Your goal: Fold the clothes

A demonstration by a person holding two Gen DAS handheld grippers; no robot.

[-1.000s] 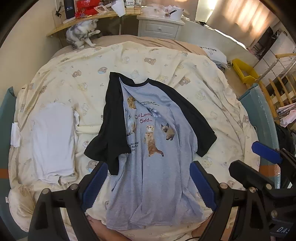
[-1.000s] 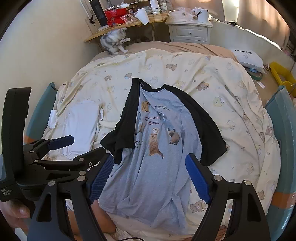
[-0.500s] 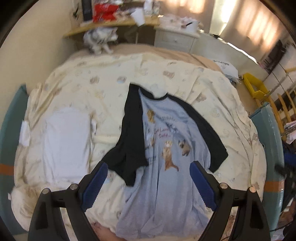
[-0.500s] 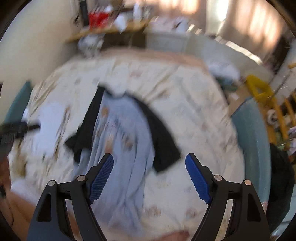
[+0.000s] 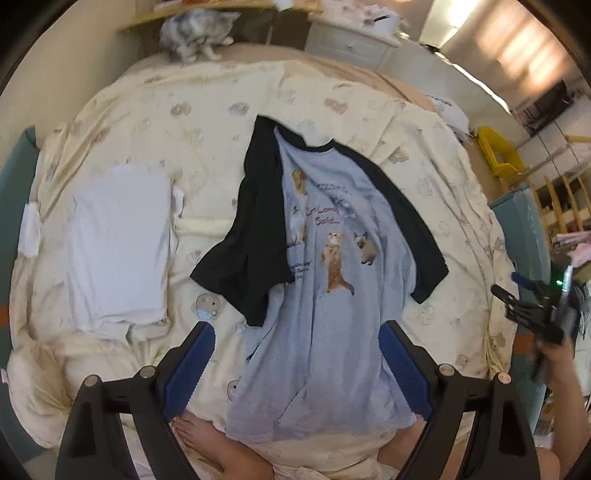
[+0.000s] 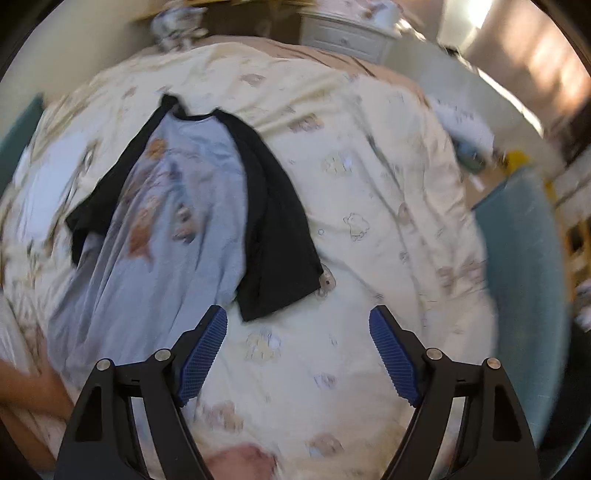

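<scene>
- I am holding my left hand-held gripper (image 5: pixel 295 363) with its jaws apart and empty, above the hem of the grey T-shirt (image 5: pixel 332 314).
- My right hand-held gripper (image 6: pixel 297 354) is also hanging apart and empty, over bare quilt (image 6: pixel 388 221) just beside the shirt's right black sleeve (image 6: pixel 280 258).
- The T-shirt is lying face up on the bed; its left black sleeve (image 5: pixel 255 254) is lying folded in over the front, the right one still spread, so most folding is remaining.
- Farther left, a white garment (image 5: pixel 118 243) is sitting already folded.
- A cat (image 5: pixel 195 33) is perching beyond the bed.
</scene>
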